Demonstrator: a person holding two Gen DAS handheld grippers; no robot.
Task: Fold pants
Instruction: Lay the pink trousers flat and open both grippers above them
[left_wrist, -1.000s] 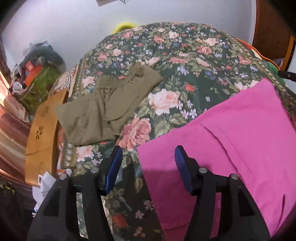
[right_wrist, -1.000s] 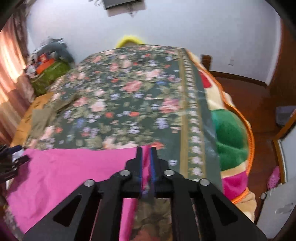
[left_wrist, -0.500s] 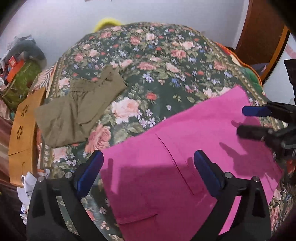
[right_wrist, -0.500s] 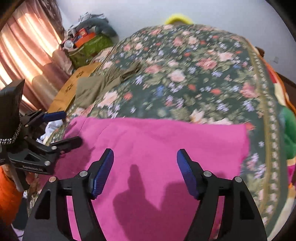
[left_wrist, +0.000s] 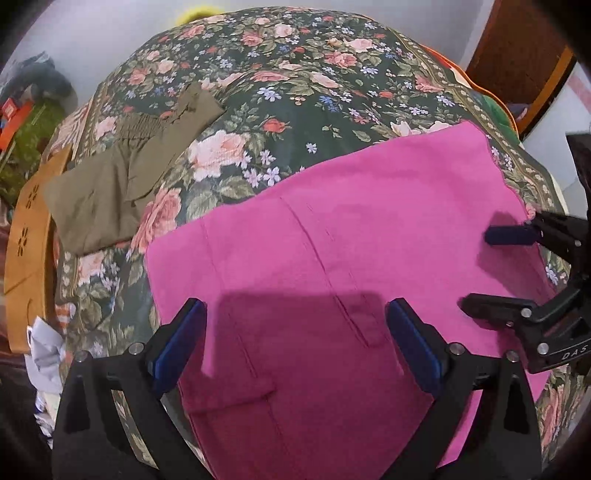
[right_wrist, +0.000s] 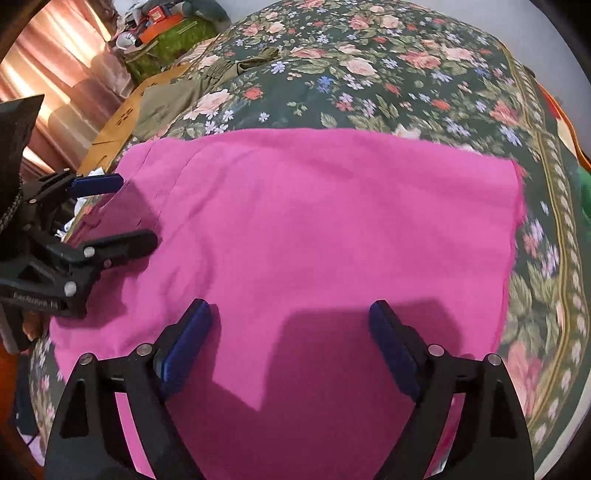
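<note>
The pink pants (left_wrist: 369, 236) lie spread flat across the near part of a bed covered by a dark green floral bedspread (left_wrist: 295, 74), with seams and a pocket flap showing near the left gripper (left_wrist: 295, 332). That gripper hangs over the near left part of the fabric, its blue-padded jaws wide apart and nothing between them but the cloth below. The right gripper (right_wrist: 290, 332) hangs over the near right part of the pants, and its jaws have just been opening; they stand wide apart, with no fabric pinched. Each gripper shows at the edge of the other's view. Farther back on the bedspread, toward its left edge, lies a folded olive-green garment (left_wrist: 122, 173), well apart from the pink pants. A tan cardboard box (left_wrist: 26, 240) stands beside the bed on that side, and pink curtains (right_wrist: 62, 62) hang beyond it
</note>
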